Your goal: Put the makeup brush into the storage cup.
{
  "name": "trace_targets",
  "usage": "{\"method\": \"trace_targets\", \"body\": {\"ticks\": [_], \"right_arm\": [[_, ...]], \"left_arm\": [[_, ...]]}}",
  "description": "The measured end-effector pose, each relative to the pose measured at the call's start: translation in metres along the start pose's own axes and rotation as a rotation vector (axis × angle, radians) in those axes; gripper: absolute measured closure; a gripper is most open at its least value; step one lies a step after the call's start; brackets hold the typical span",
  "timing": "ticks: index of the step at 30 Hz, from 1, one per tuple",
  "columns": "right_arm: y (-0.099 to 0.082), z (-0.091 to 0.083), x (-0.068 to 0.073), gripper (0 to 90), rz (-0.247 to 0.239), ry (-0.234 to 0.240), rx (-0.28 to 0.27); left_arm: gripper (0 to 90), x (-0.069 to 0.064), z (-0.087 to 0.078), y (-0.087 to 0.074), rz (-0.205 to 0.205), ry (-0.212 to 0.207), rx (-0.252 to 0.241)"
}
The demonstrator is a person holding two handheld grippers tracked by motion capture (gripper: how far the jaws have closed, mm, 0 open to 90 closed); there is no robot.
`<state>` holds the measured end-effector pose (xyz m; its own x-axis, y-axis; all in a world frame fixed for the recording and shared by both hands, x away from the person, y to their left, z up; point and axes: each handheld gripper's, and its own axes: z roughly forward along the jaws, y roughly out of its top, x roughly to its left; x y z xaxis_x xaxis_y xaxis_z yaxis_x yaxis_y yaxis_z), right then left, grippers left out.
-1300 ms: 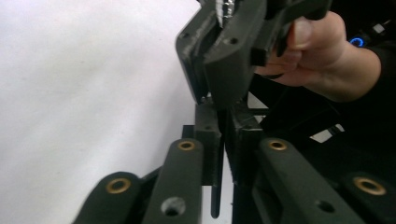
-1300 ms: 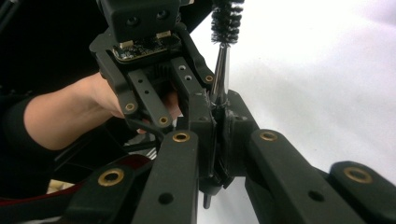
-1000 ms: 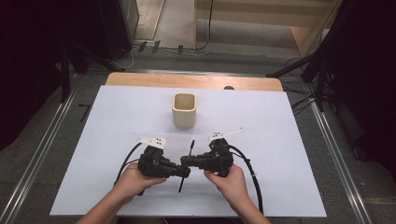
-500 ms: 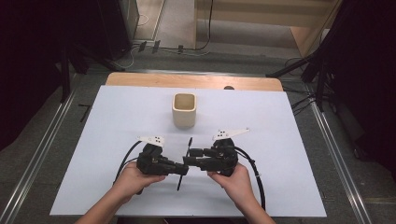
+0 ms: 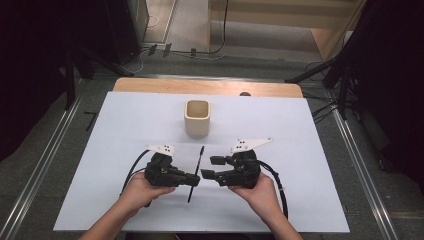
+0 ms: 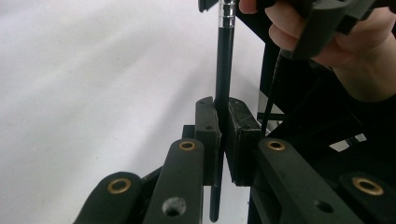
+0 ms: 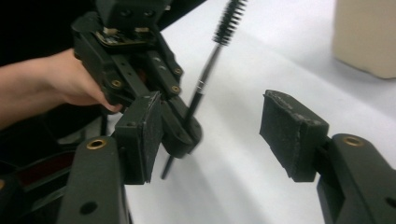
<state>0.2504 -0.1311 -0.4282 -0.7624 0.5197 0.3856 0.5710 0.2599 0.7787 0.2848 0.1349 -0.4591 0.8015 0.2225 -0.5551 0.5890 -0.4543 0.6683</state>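
A thin black brush [image 5: 196, 166] with a bristled tip [image 7: 229, 21] is clamped by its stem in my left gripper [image 5: 194, 179], which is shut on it. In the left gripper view the stem [image 6: 224, 70] runs up between the pressed pads [image 6: 208, 135]. My right gripper [image 5: 210, 168] faces it from the right. Its jaws have just been opening, and its pads [image 7: 292, 133] stand apart with nothing between them. The brush [image 7: 201, 93] and the left gripper [image 7: 182, 133] lie just beyond them. A beige cup [image 5: 197, 118] stands upright behind both grippers.
A white board [image 5: 125, 130] covers the table, with a wooden strip [image 5: 210, 87] along its far edge. The cup [image 7: 366, 32] is at the upper right of the right gripper view. Metal rails and dark stands flank the table.
The right gripper's jaws have spread apart and come off the brush, drawing slightly to the right. The left gripper stays put with the brush still clamped.
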Motion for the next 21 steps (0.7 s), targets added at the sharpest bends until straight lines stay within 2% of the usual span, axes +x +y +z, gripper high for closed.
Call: {"method": "trace_targets", "body": {"ticks": [5, 9, 14, 16, 21], "right_arm": [[-0.001, -0.005, -0.002, 35.7, -0.024, -0.032, 0.027], [-0.004, -0.004, -0.004, 32.0, -0.077, -0.05, 0.064], [-0.005, -0.005, -0.008, 29.6, -0.074, -0.061, 0.075], [-0.006, -0.005, -0.009, 27.5, -0.071, -0.086, 0.084], [-0.008, -0.009, -0.014, 26.2, -0.077, -0.093, 0.084]], "left_arm": [[84.8, 0.0, 0.0, 0.0, 0.0, -0.003, 0.003], [84.8, 0.0, 0.0, 0.0, 0.003, -0.003, 0.004], [84.8, 0.0, -0.001, 0.0, 0.005, -0.001, 0.0], [84.8, 0.0, -0.001, 0.0, 0.005, -0.001, 0.0], [84.8, 0.0, -0.001, 0.0, 0.01, 0.006, -0.005]]}}
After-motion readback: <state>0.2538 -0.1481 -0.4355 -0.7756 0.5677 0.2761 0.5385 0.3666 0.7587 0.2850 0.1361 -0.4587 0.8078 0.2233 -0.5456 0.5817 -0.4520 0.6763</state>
